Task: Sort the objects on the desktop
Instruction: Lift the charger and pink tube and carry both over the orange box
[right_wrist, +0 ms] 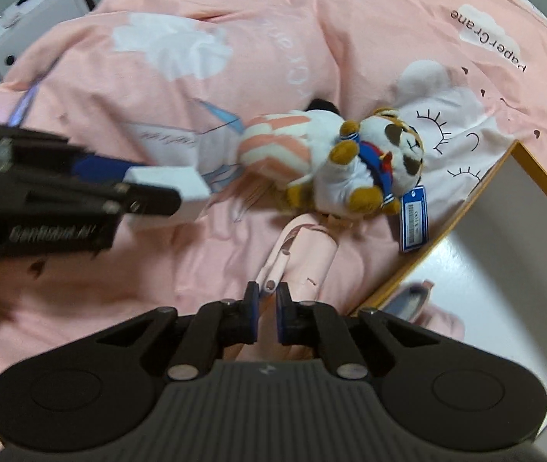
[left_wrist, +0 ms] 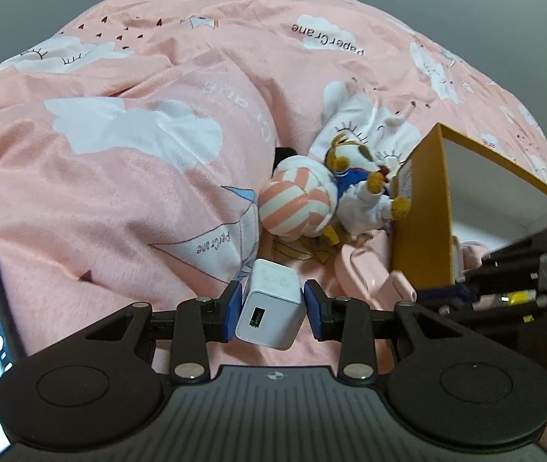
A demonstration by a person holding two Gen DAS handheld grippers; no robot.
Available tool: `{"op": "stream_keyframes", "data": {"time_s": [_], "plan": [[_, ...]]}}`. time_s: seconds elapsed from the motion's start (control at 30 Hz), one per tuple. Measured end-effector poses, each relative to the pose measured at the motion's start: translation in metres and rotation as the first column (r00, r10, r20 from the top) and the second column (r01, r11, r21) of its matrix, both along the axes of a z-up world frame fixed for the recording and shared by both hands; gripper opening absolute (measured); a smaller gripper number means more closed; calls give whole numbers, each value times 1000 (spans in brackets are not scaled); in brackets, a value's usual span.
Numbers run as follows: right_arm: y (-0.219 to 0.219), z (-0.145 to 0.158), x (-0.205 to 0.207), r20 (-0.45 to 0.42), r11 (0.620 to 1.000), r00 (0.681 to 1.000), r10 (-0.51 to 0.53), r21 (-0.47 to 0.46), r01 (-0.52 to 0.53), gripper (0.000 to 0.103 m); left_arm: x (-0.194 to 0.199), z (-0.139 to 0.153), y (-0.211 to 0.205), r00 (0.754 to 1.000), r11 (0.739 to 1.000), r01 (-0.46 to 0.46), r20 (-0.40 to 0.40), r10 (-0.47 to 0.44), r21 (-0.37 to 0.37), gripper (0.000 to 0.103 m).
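The left gripper (left_wrist: 272, 308) is grasping a white USB charger cube (left_wrist: 273, 304) between its blue pads, and it is holding it just above the pink quilt (left_wrist: 119, 177). The cube is sitting a little tilted between the jaws, and the right pad is showing a small gap near the corner, so I am thinking the grip is not very firm. If the person is moving fast toward the orange box (left_wrist: 419, 208), the charger could be rotating or slipping out onto the soft quilt.

The right gripper (right_wrist: 265, 308) is nearly closed around the thin handle of a pink case (right_wrist: 304, 254), which is lying beside the box wall. The handle is narrow, so it may be sliding out when lifted, and the case could be catching the box edge.

The charger is looking smooth and glossy, with a USB port facing the camera. The plush tiger (right_wrist: 373, 165) in blue sailor clothes is lying next to a striped pink and white plush ball (right_wrist: 273, 142), with a blue price tag (right_wrist: 414, 219) touching the box rim. The box is looking mostly empty inside, apart from a pink item that I cannot identify
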State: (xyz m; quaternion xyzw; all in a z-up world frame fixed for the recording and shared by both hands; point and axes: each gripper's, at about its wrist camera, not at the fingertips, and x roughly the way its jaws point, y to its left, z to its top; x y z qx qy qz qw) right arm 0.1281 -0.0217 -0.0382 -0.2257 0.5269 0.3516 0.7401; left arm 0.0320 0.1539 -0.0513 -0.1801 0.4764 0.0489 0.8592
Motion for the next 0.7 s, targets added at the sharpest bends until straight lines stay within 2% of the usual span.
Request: {"op": "stream_keyframes", "data": {"time_s": [0.2, 0.37, 0.53, 0.7], "plan": [[-17, 32, -30, 27, 997, 999, 21, 78, -23, 6, -14, 21, -10, 999, 999, 33, 43, -32, -21, 40], [-38, 62, -51, 75, 991, 997, -1, 134, -9, 6, -20, 42, -23, 992, 995, 85, 93, -80, -51, 40], [-68, 88, -63, 130, 986, 989, -70, 158, 49, 6, -19, 63, -40, 979, 989, 148, 147, -142, -29, 40], [-105, 112, -67, 173, 973, 971, -164, 192, 130, 6, -9, 84, -63, 953, 971, 236, 202, -225, -29, 40]]}}
